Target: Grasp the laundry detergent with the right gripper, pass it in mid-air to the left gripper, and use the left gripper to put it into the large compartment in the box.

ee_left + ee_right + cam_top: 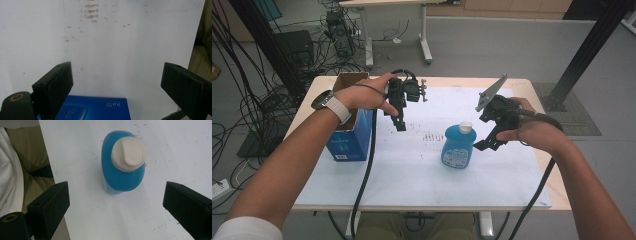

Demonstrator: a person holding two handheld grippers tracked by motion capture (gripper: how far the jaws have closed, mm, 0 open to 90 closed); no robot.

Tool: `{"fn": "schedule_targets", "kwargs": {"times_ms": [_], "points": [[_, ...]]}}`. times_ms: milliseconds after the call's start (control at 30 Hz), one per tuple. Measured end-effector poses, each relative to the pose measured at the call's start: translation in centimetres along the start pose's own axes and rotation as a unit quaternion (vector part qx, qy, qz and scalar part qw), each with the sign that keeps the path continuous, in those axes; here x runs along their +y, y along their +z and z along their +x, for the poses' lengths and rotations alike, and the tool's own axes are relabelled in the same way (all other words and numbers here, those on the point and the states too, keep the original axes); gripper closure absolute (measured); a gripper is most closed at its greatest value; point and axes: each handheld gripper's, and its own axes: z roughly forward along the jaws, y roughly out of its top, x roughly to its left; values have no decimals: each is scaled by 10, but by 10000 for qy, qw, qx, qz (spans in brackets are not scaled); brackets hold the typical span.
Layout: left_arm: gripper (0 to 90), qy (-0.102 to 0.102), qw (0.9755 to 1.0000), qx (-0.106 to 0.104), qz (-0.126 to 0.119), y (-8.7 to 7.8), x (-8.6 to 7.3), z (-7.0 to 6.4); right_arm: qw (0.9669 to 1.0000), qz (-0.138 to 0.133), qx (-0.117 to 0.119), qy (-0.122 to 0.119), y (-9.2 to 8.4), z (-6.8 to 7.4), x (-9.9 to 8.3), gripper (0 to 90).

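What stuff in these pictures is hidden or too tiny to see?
- Inside of the open blue cardboard box: high view, the person's left hand and wrist cover the opening.
- Label print on the blue plastic bottle with a white cap: high view, too small to read.
- The bottle's front: right gripper view looks down on its cap.
- Most of the box: left gripper view, cut off by the bottom edge.

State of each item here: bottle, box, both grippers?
blue bottle: upright on the table, white cap closed, not held.
blue cardboard box: upright, top flaps open.
left gripper: open, empty, beside the box.
right gripper: open, empty, close by the bottle.
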Motion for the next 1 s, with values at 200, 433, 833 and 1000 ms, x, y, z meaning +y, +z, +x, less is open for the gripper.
{"fn": "schedule_targets", "kwargs": {"times_ms": [200,433,833,1000], "points": [[110,-3,10000,-3,10,1,-1,0,10000,-77,-18,51,4,-2,-3,69],[111,-31,10000,-7,20,3,-3,0,9999,-101,30,73,11,-3,-6,70],[112,-62,10000,-10,-24,7,-5,0,9998,-97,113,110,23,-7,-9,70],[113,-41,10000,1,2,6,-4,0,9998,-122,108,111,25,-8,-10,71]]}}
